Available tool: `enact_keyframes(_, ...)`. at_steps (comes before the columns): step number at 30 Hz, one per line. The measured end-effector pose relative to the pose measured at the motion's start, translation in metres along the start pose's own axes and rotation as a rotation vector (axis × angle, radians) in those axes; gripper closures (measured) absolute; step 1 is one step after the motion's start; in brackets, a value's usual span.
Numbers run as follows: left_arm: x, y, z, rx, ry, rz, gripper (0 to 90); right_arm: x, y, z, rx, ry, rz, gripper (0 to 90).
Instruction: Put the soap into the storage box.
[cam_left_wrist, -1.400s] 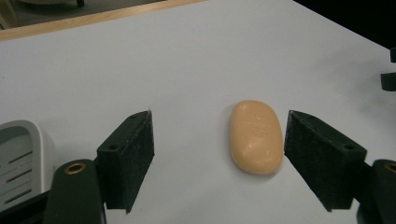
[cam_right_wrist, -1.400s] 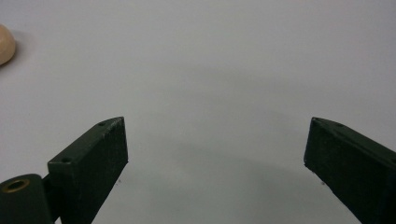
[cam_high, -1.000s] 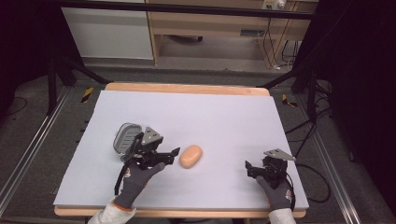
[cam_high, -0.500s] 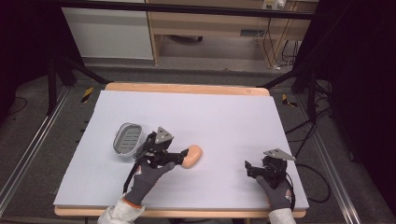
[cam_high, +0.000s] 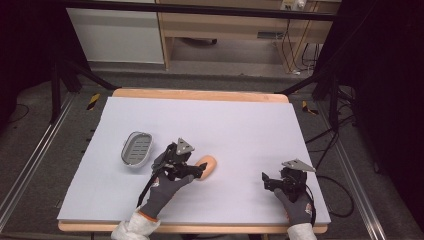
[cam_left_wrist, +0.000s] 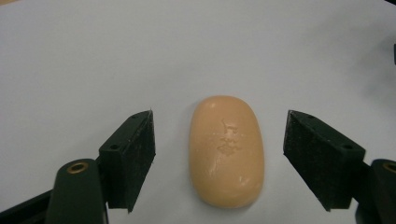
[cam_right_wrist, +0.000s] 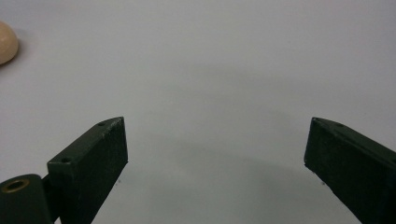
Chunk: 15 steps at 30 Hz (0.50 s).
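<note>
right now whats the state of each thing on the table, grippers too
soap bar: lying flat on the table, between the left gripper's open jaws, not touched
soap dish: empty, upright, apart from the soap
left gripper: open, jaws either side of the soap
right gripper: open, holding nothing, over bare table

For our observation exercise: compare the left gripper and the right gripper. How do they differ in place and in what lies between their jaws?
The left gripper straddles the peach soap bar without touching it; the right gripper has bare table between its jaws. The left sits near the soap dish; the right rests apart at the table's right. Both are open.
</note>
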<state>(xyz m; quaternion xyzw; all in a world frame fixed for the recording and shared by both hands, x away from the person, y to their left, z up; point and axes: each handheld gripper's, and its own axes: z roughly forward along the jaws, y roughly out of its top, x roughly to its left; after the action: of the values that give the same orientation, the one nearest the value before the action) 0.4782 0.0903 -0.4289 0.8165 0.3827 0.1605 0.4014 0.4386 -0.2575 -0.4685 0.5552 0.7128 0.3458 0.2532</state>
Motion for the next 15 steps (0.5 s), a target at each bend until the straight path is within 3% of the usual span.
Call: enact_keyframes(15, -0.004, -0.002, 0.020, 0.043, -0.014, 0.010, 26.1, 0.000, 0.000, 0.001, 0.004, 0.002, -0.003, 6.2)
